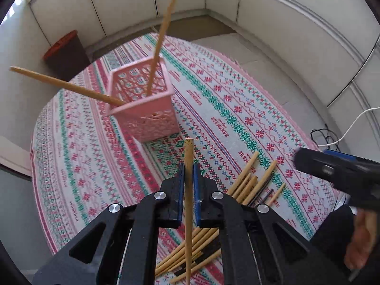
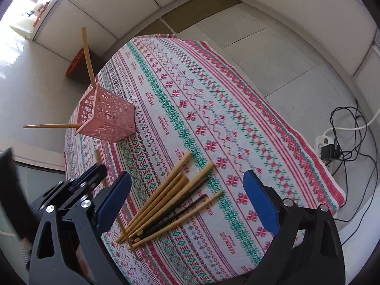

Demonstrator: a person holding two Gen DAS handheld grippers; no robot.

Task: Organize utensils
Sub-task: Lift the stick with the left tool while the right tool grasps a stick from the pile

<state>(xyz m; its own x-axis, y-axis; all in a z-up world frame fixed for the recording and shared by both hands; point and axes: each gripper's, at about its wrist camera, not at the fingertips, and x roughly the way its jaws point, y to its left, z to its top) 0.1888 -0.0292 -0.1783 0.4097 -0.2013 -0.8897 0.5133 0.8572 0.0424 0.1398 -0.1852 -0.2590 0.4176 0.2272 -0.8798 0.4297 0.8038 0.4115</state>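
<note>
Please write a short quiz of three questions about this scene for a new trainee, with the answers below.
1. True or false: the left hand-held gripper is shut on a chopstick.
2. How many chopsticks stand in the pink basket?
3. The right hand-held gripper is: A) open above the chopstick pile; B) shut on the basket.

Key: 1 true; 2 two; 3 A.

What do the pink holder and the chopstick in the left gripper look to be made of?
Pink holder: likely moulded plastic, matt, with a uniform colour and a cut-out lattice in its walls. Chopstick in the left gripper: apparently bamboo or light wood, unvarnished, tan with a squared end.
</note>
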